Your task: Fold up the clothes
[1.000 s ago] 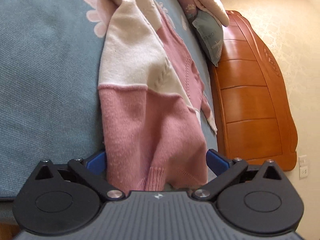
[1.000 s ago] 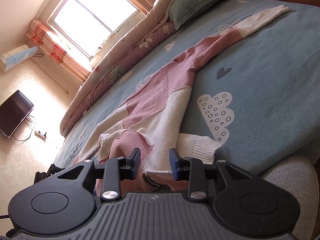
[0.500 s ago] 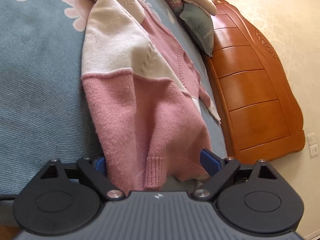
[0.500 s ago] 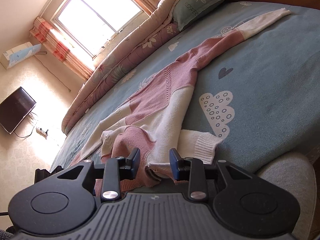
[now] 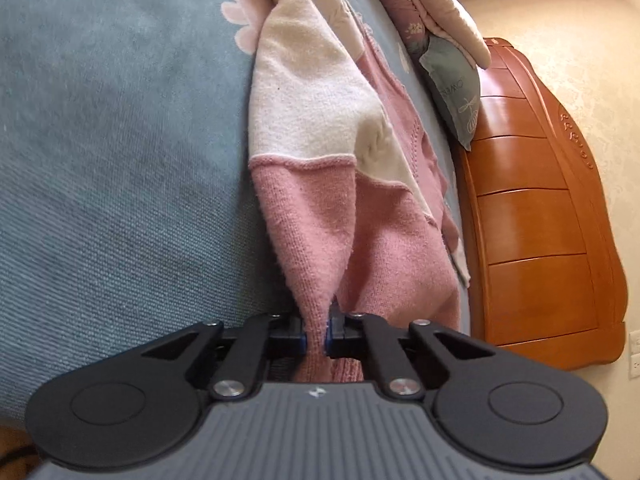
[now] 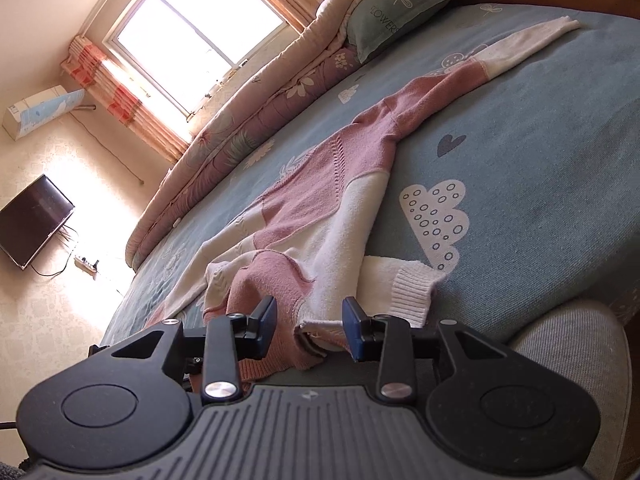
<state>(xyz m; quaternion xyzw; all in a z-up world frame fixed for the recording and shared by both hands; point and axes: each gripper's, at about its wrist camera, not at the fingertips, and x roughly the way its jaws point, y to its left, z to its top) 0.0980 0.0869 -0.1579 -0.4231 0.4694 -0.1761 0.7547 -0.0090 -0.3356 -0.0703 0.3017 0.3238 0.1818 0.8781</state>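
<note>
A pink and cream knit sweater [image 5: 320, 168] lies on the blue bedspread [image 5: 112, 152]. My left gripper [image 5: 316, 330] is shut on the sweater's pink hem, which bunches into a ridge between the pads. In the right wrist view the sweater [image 6: 332, 200] stretches across the bed, one sleeve [image 6: 500, 56] reaching toward the headboard. My right gripper [image 6: 310, 326] is open, its jaws on either side of the sweater's folded bottom edge at the near bed edge.
A rolled quilt [image 6: 256, 112] and a green pillow [image 6: 396, 12] lie along the far side of the bed. A wooden headboard [image 5: 536, 208] stands at the right. A window [image 6: 192, 36] and a wall TV [image 6: 32, 220] are beyond. A grey-clad leg [image 6: 572, 360] is near the right gripper.
My left gripper has closed from wide open onto the pink hem, pinching it into a ridge. My right gripper has stayed open at the sweater's bottom edge, shifting only slightly.
</note>
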